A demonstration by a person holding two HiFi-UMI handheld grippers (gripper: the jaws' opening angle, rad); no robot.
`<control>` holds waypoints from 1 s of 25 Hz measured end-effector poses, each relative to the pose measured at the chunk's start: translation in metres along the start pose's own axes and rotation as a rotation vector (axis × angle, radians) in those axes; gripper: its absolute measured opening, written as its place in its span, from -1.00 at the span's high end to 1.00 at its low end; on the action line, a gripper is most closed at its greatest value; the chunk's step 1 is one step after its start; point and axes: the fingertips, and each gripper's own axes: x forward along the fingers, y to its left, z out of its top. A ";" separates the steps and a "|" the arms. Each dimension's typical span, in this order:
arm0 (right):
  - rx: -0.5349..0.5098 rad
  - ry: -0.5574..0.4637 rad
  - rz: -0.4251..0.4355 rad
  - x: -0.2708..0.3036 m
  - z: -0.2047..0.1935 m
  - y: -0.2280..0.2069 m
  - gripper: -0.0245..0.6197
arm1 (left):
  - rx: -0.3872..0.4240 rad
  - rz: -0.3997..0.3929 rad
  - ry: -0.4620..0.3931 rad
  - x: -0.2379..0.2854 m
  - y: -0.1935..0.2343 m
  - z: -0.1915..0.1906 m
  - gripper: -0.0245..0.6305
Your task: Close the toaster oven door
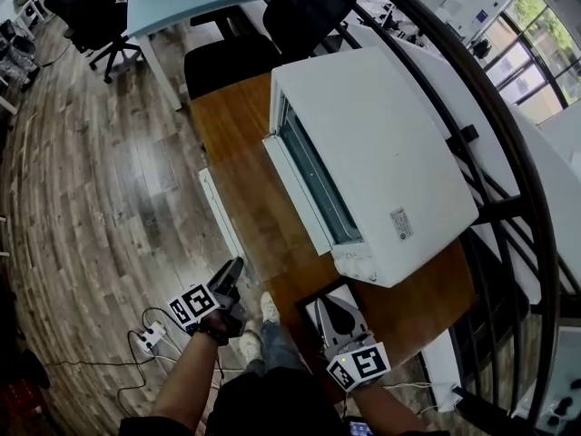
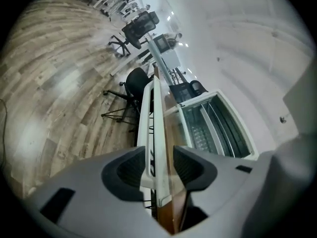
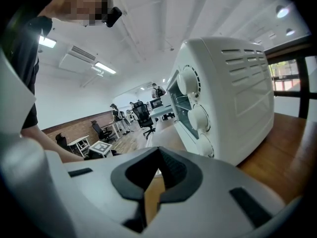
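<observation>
White toaster oven (image 1: 372, 143) on wooden table (image 1: 408, 309), glass door (image 1: 259, 203) folded down flat

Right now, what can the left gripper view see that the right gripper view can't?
Only the left gripper view shows the rack inside the toaster oven, and the open door edge-on between its jaws. Only the right gripper view shows the knobs and side vents. Both show the toaster oven, the wooden table and office chairs.

Our left gripper (image 1: 234, 269) and right gripper (image 1: 326, 302) are grey with dark pads (image 2: 131, 170) and black-and-white marker cubes (image 1: 194, 303); our shirt (image 1: 272, 411) is black
</observation>
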 end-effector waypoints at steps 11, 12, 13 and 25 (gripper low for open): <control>0.005 0.069 0.002 0.008 -0.017 -0.001 0.93 | 0.014 -0.034 0.032 0.004 0.006 -0.007 0.53; 0.018 0.072 0.001 0.009 -0.017 0.000 0.93 | 0.005 -0.045 0.037 0.003 0.004 -0.007 0.53; 0.025 0.074 0.000 0.009 -0.016 0.001 0.93 | -0.019 -0.061 0.045 0.004 0.000 -0.008 0.53; -0.060 0.038 0.026 0.019 0.002 0.023 0.80 | 0.022 -0.119 0.072 -0.008 -0.038 0.005 0.68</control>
